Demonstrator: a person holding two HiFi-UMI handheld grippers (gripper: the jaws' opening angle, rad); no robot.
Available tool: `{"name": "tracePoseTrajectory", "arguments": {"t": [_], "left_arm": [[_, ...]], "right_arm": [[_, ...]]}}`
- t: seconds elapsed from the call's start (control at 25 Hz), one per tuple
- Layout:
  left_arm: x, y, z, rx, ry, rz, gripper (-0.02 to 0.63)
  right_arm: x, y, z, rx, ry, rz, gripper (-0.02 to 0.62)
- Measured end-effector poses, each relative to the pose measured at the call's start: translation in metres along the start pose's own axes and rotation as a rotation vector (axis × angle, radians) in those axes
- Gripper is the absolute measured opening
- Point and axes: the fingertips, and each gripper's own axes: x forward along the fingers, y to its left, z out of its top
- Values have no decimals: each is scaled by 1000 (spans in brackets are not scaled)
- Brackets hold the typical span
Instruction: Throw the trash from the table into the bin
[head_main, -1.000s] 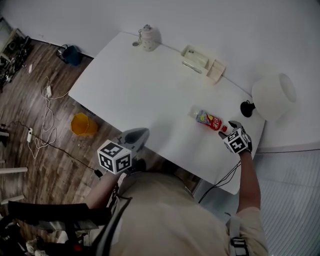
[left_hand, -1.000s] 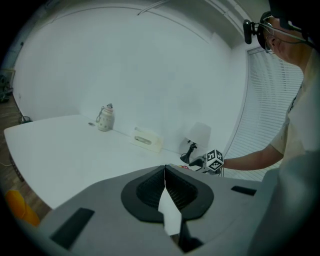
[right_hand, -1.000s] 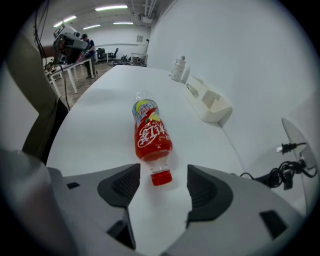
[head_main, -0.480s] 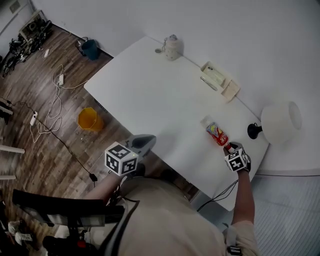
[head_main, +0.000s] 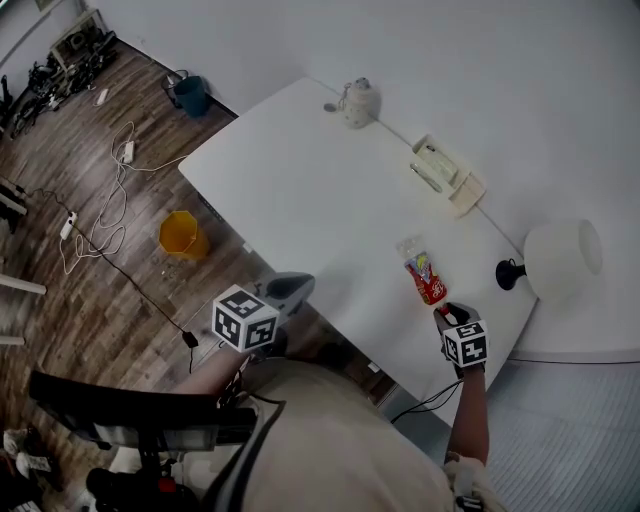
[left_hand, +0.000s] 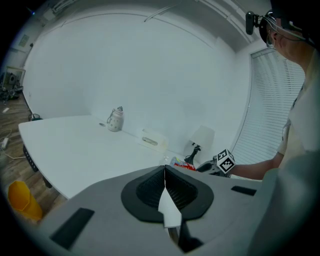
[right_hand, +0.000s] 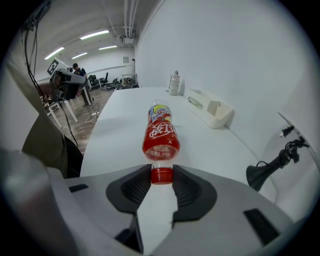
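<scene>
Grip is on at my right tool (head_main: 441, 315): its jaws have just been closing, and in the right gripper view (right_hand: 161, 175) the pads now pinch the red cap of the bottle (right_hand: 161, 137) from both sides. The bottle (head_main: 424, 278) has a red label and stretches away from that tool over the desk (head_main: 300, 190), near the right end of the front edge. I cannot tell whether it rests on the surface or hangs just above it.

My left tool (head_main: 285, 290) has its jaws pressed together (left_hand: 164, 170) and sits just off the front edge of the desk, over the wood floor.

The yellow bin (head_main: 180, 235) stands on the floor to the left of the desk, well apart from the bottle. A white lamp (head_main: 560, 260), a cream tray (head_main: 445, 175) and a small white jar (head_main: 358, 102) line the far side by the wall.
</scene>
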Motion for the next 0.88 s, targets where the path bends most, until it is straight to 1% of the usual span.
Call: {"name": "tracePoseTrajectory", "arguments": {"t": [0.16, 0.32, 0.44, 0.52, 0.68, 0.76, 0.88], "left_arm": [[-10, 5, -6, -28, -8, 11, 12], [-24, 18, -10, -53, -27, 24, 12], [-40, 29, -4, -60, -58, 33, 12], [-56, 42, 1, -67, -77, 45, 12], [-93, 74, 5, -92, -117, 87, 12], [-111, 88, 6, -97, -134, 103, 12], [-147, 112, 3, -110, -154, 139, 12]], "right_arm": [[-7, 18, 15, 2, -24, 2, 137], [-9, 33, 45, 0, -69, 4, 137], [-12, 50, 70, -5, -95, 17, 136], [-10, 67, 90, -29, -107, 31, 137], [-2, 108, 134, -121, -118, 57, 137], [2, 132, 156, -125, -142, 85, 137], [7, 180, 197, -58, -223, 191, 137]]}}
